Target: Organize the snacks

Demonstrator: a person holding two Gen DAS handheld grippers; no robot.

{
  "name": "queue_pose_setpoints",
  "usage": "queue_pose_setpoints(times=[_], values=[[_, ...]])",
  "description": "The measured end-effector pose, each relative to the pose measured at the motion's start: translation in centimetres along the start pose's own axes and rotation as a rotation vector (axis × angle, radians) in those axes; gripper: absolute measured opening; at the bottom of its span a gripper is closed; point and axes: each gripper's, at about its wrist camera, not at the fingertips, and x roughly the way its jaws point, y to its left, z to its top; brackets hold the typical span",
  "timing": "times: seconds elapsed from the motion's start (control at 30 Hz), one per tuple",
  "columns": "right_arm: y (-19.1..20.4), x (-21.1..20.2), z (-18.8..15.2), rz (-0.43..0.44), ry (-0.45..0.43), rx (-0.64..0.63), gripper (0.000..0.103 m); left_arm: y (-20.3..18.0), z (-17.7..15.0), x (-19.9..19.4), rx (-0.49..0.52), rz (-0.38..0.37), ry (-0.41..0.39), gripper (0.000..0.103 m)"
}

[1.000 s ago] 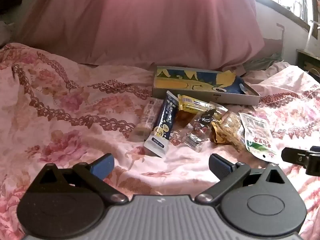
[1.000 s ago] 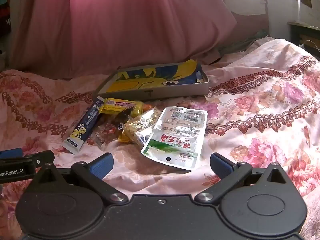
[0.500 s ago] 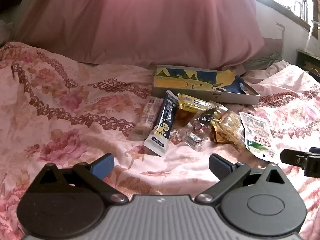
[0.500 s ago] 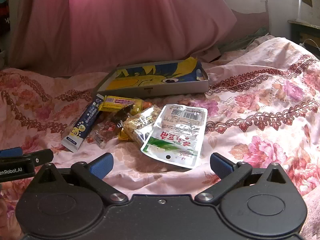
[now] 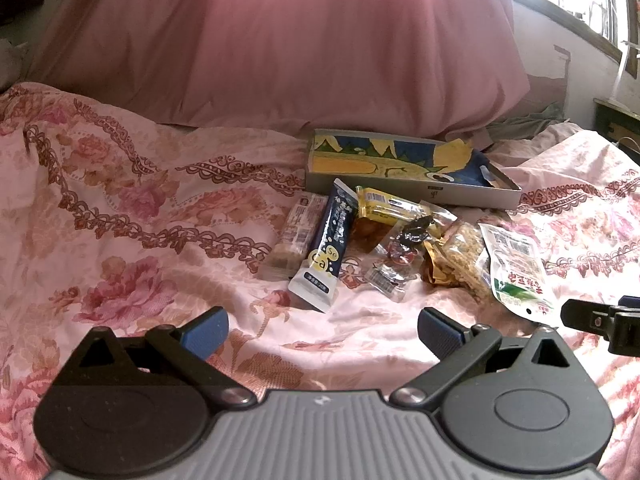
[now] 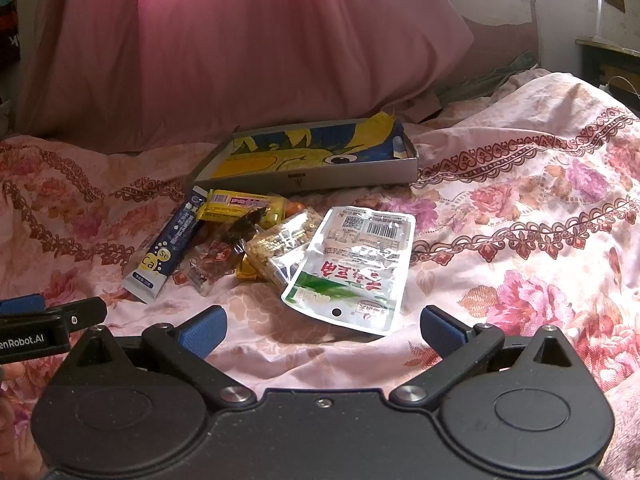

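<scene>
Shallow grey box (image 6: 352,172) w/ blue-yellow cartoon lining lay open on the floral bedspread, snacks heaped just in front. Dark navy stick pack (image 5: 326,252) lay flat, lengthwise, white end nearest cam. Beige bar (image 5: 296,236) sat touching its left side. Yellow wrapper (image 6: 240,206) lay crosswise near the box wall. Clear wrapped pieces w/ red print (image 6: 212,260) in the middle, grain bar in clear film (image 6: 280,240) beside them. White-green pouch (image 6: 352,268) lay flat, barcode end twd box, overlapping the grain bar.

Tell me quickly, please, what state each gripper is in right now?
Left gripper: open, holding nothing, above the bedspread.
Right gripper: open, holding nothing, just short of the white-and-green pouch.
</scene>
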Motion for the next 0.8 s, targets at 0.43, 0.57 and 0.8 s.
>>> queue_pose_setpoints(times=[0.43, 0.57, 0.8], values=[[-0.09, 0.10, -0.15, 0.007, 0.001, 0.003, 0.103, 0.01, 0.03, 0.01, 0.000, 0.000, 0.002, 0.103], [-0.06, 0.08, -0.13, 0.009, -0.001, -0.001, 0.103, 0.03, 0.04, 0.01, 0.000, 0.000, 0.002, 0.103], [-0.04, 0.08, -0.02, 0.008, 0.001, -0.001, 0.103, 0.09, -0.02, 0.02, 0.000, 0.001, 0.003, 0.103]])
